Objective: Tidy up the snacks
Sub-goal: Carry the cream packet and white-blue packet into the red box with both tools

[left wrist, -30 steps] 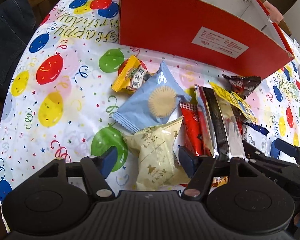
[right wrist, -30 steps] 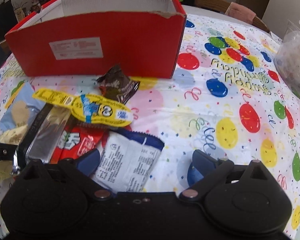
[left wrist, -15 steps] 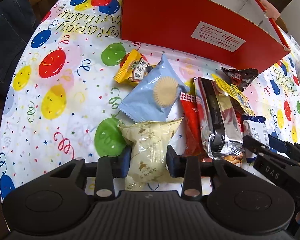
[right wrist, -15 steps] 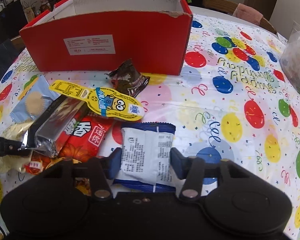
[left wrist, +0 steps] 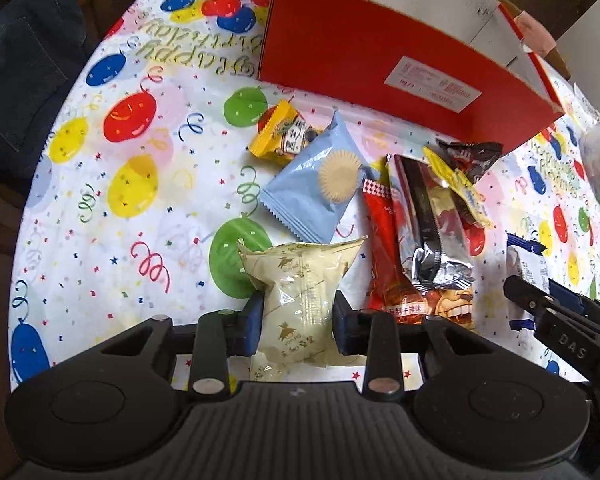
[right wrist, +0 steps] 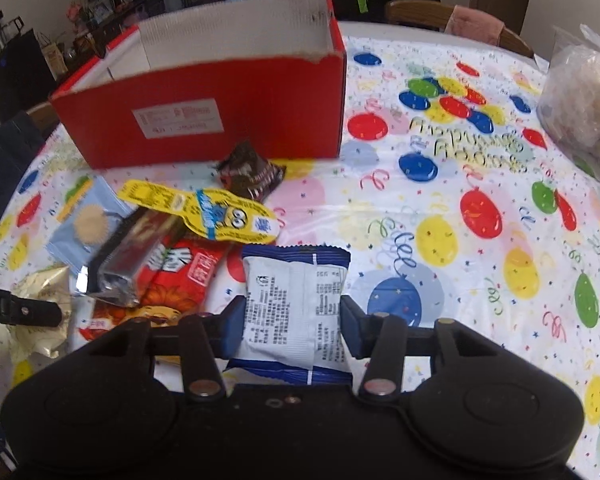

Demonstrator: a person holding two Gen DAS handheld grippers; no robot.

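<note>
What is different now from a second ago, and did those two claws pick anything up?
Both claws closed. The left gripper, open around the cream packet a second ago, now pinches it. The right gripper, open beside the blue and white packet, now clamps it. Both packets look slightly raised. The red box and the other snacks, such as the pale blue packet, stayed put on the balloon tablecloth.

box (right wrist: 236, 120): matt cardboard | silver packet (left wrist: 432, 236): glossy foil | tablecloth (right wrist: 460, 280): smooth plastic
</note>
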